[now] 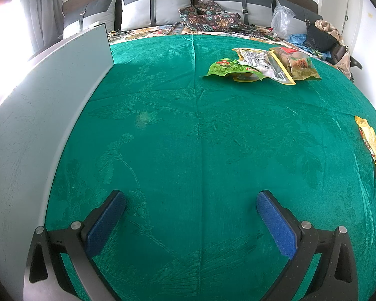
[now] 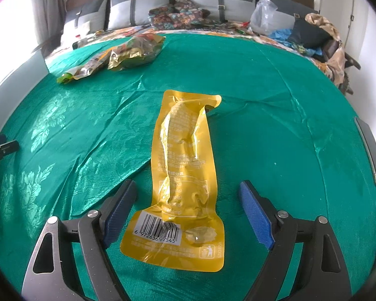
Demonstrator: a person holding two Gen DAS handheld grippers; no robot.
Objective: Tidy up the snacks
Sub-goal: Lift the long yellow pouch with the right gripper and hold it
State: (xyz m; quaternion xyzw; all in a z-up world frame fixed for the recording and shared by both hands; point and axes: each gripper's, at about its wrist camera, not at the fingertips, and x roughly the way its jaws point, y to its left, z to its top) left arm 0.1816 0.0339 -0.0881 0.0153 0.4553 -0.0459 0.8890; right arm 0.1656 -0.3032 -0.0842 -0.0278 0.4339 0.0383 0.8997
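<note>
A long yellow snack packet [image 2: 185,180] lies flat on the green cloth [image 2: 275,130], barcode end toward me. My right gripper [image 2: 188,210] stands open around its near end, and the blue pads [image 2: 257,215] do not touch it. The packet's edge also shows at the far right of the left wrist view [image 1: 369,143]. A pile of snack bags lies farther back: a green bag [image 1: 229,69], a white-and-yellow bag [image 1: 262,62] and a clear bag of brown pieces [image 1: 297,64]; the same pile [image 2: 122,54] sits at upper left in the right wrist view. My left gripper [image 1: 190,222] is open over bare cloth.
A pale grey board [image 1: 45,115] stands along the left side of the cloth. Grey pillows [image 1: 155,5], patterned fabric [image 1: 208,16], a clear plastic bag [image 1: 283,21] and heaped clothes [image 1: 323,37] crowd the head of the bed. A dark bar [image 2: 371,150] lies at the right edge.
</note>
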